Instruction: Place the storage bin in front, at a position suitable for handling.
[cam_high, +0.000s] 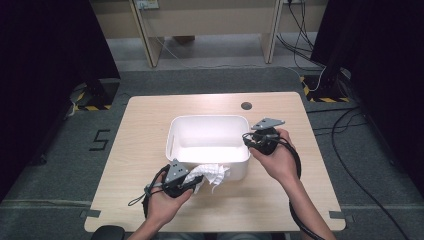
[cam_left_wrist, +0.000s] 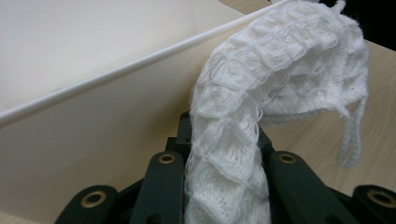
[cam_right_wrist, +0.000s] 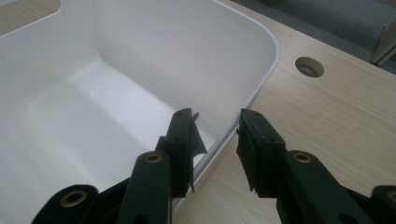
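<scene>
Cloth: white open-knit, bumpy weave, draped against bin's near outer wall, on table.
Bin: smooth white plastic, rounded rectangle.
Left gripper: clamped on cloth.
Right gripper: jaws parted, straddling bin rim, not pressing.
Table: pale wood grain.

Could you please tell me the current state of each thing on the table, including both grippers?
White plastic bin: upright on the table, nothing inside.
White knitted cloth: bunched, draped against the bin's near wall outside, one end clamped.
Left gripper: shut on the cloth.
Right gripper: open, jaws straddling the bin's right rim without pressing it.
Table: light wood, round cable hole uncovered.
</scene>
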